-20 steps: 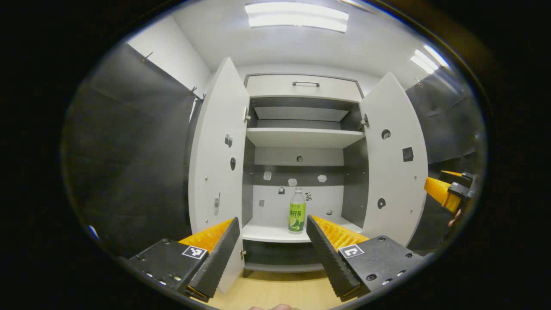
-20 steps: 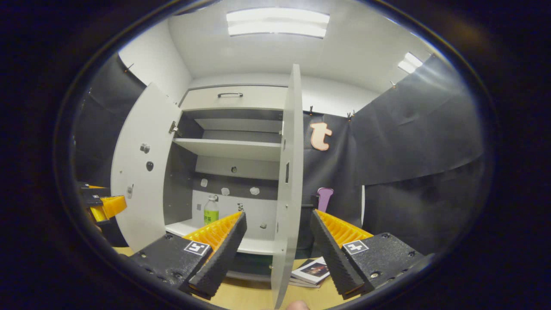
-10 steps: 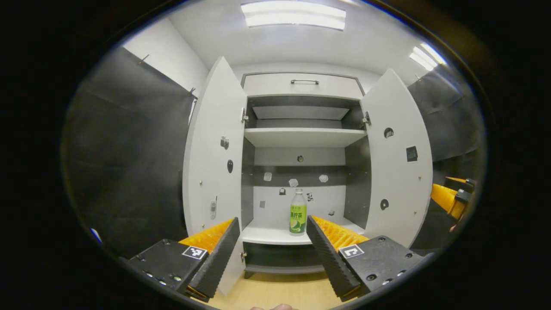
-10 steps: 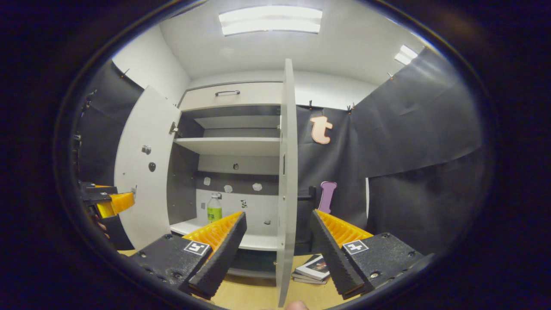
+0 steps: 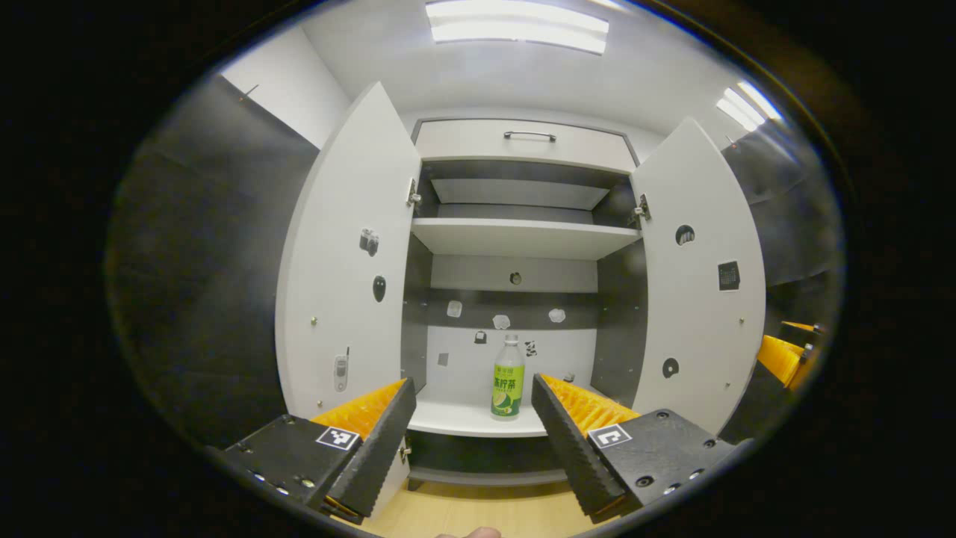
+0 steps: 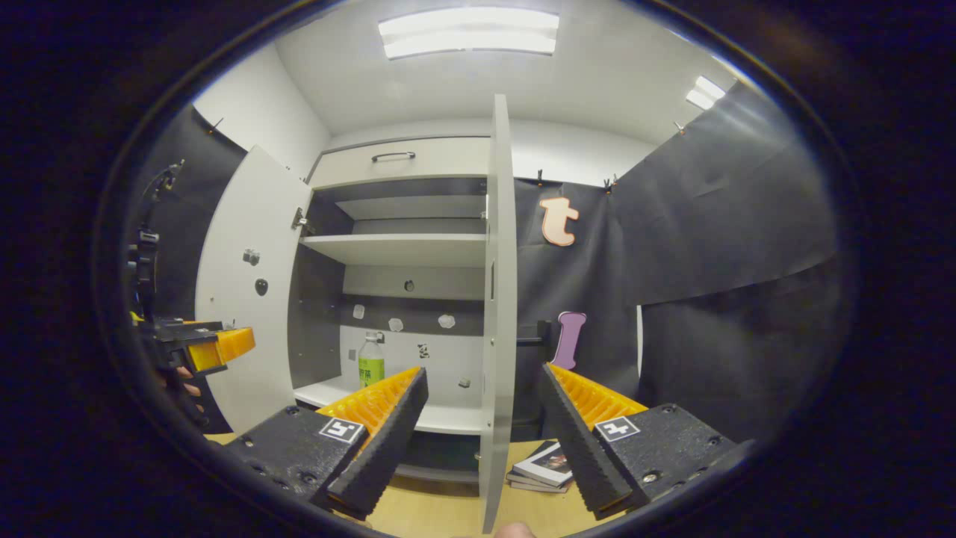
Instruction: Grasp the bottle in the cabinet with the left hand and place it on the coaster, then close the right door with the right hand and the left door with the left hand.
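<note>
I'm working in a recording booth, not a lived-in home. Black cloth (image 6: 717, 246) is clipped up as walls on both sides of a white cabinet (image 5: 523, 239), and flat panel lights (image 5: 515, 22) sit in the plain ceiling above it. The cabinet's shelves are almost bare, small stickers dot its back and doors, and books (image 6: 541, 469) lie on the wooden surface below its right door (image 6: 499, 314).

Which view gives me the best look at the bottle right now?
The left gripper view: the bottle stands upright on the lower shelf, seen whole between the open tongs. In the right gripper view the bottle is smaller, off to the side, its base hidden behind a finger.
</note>
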`<state>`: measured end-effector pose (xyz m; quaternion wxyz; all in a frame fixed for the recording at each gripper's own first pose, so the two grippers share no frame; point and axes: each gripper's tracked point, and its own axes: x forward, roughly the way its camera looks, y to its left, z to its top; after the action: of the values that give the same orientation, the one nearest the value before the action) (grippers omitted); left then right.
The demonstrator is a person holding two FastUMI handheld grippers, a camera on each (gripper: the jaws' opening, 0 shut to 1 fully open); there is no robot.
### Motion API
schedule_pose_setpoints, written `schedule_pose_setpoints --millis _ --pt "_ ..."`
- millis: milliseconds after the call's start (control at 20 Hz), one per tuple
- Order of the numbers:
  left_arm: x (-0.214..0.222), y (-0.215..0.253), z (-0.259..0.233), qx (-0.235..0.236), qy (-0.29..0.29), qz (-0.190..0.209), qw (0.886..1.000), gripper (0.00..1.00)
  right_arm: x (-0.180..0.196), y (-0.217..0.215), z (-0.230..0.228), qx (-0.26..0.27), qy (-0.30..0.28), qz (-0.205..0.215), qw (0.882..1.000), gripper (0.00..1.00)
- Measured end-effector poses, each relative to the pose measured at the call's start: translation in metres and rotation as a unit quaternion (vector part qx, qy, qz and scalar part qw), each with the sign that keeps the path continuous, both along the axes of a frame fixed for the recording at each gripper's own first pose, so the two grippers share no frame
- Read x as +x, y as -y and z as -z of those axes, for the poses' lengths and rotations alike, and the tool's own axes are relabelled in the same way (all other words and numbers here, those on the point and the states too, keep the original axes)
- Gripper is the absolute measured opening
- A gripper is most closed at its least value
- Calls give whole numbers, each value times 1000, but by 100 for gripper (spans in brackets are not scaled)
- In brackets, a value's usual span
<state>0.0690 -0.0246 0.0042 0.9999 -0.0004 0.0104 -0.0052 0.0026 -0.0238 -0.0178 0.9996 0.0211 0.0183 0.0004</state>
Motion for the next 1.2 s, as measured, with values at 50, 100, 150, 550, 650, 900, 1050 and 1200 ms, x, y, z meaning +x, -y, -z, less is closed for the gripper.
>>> schedule_pose_setpoints --millis 50,100,150,550,650,900,1050,1200 --pt "9 3 1 0 -2 4 1000 97 -2 5 1 -2 -1 7 1000 98" --pt "20 8 2 0 -3 9 1000 95 -4 10 2 -4 -3 16 1000 97" --pt "30 12 5 2 -5 14 1000 93 -7 16 2 -5 -4 25 1000 97" --pt "117 44 34 26 -21 46 998 100 -27 72 7 -24 -13 114 993 97" --pt "141 51 45 21 -28 55 998 100 -36 90 11 -31 -24 146 989 98" --pt "205 52 81 21 -66 52 996 100 -63 119 19 -31 -39 211 976 98" --pt "234 56 103 27 -90 54 994 100 -77 135 16 -44 -41 244 968 97" --pt "256 52 121 21 -106 49 993 96 -83 143 15 -47 -45 265 962 96"
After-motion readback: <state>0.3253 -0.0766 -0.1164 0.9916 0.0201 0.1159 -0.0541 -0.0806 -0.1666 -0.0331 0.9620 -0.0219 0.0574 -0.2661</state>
